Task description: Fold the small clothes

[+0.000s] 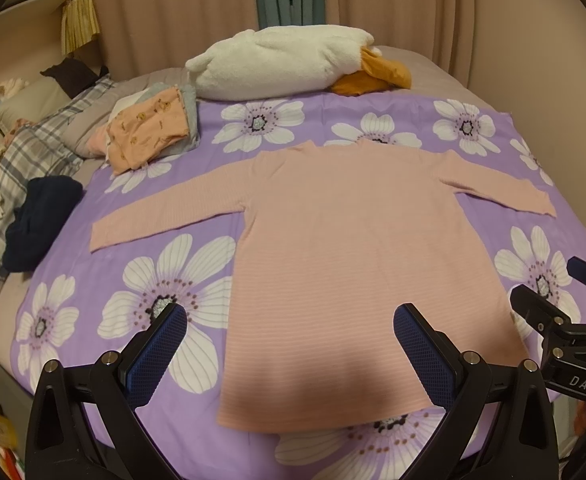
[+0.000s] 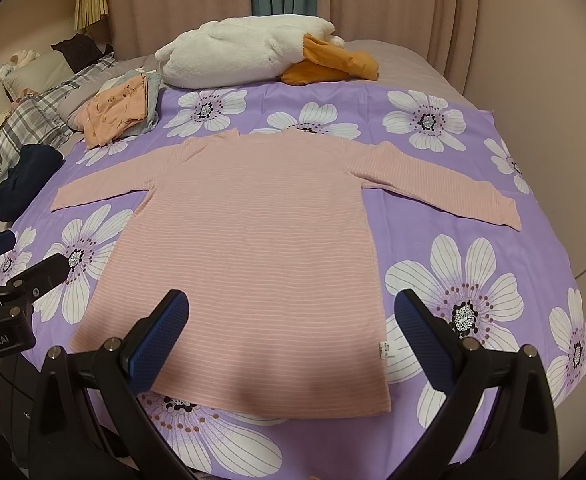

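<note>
A pink striped long-sleeved top (image 1: 333,248) lies flat on the purple flowered sheet (image 1: 165,280), hem toward me, both sleeves spread out sideways. It also shows in the right wrist view (image 2: 249,248), with a small white label at its lower right side seam. My left gripper (image 1: 289,316) is open and empty, hovering above the hem's left half. My right gripper (image 2: 291,302) is open and empty above the hem's right half. Each gripper shows at the edge of the other's view.
A stack of folded small clothes (image 1: 153,128) sits at the sheet's far left corner. A white and orange plush toy (image 1: 289,64) lies at the far edge. A dark navy garment (image 1: 37,224) and a plaid blanket (image 1: 21,160) lie left. Curtains hang behind.
</note>
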`<state>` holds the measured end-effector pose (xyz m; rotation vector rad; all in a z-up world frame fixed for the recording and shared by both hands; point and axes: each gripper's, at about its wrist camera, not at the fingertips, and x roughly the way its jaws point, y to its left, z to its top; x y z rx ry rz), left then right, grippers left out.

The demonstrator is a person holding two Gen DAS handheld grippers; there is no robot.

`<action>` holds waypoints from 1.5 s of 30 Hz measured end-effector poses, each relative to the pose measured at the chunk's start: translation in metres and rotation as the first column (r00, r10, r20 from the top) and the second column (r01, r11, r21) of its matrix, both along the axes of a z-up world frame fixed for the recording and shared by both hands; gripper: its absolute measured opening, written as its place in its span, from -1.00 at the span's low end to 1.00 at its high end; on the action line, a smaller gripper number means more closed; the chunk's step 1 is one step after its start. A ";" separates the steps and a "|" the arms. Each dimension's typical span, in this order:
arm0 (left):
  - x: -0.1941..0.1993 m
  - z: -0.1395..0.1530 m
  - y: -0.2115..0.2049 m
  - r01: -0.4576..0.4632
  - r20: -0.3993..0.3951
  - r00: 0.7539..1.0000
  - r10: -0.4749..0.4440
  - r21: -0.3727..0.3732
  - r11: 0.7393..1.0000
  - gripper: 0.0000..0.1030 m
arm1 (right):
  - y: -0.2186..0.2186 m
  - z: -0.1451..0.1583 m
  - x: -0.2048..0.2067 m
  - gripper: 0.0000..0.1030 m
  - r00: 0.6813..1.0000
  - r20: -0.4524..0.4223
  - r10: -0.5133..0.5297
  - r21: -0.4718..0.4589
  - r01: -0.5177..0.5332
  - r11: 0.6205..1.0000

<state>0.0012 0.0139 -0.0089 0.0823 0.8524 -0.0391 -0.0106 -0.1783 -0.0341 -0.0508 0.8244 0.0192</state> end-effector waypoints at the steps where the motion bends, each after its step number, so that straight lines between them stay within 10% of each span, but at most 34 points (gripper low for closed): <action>1: 0.000 -0.002 0.002 0.000 0.000 1.000 0.000 0.001 1.000 0.99 | 0.000 0.000 0.000 1.00 1.000 0.003 0.000 0.003 0.000 1.000; 19: 0.002 -0.013 -0.006 0.007 -0.019 1.000 -0.007 -0.018 1.000 0.99 | -0.013 -0.006 0.000 1.00 1.000 0.014 -0.022 0.058 0.021 0.998; 28: 0.026 -0.031 0.005 0.017 -0.074 0.996 -0.039 -0.276 0.961 0.99 | -0.064 -0.033 0.021 1.00 0.983 -0.147 -0.111 0.256 0.146 0.956; 45: 0.120 -0.069 0.009 -0.059 -0.161 0.987 0.014 -0.275 0.960 0.98 | -0.283 -0.094 0.109 0.99 0.841 -0.111 -0.529 0.544 0.497 0.676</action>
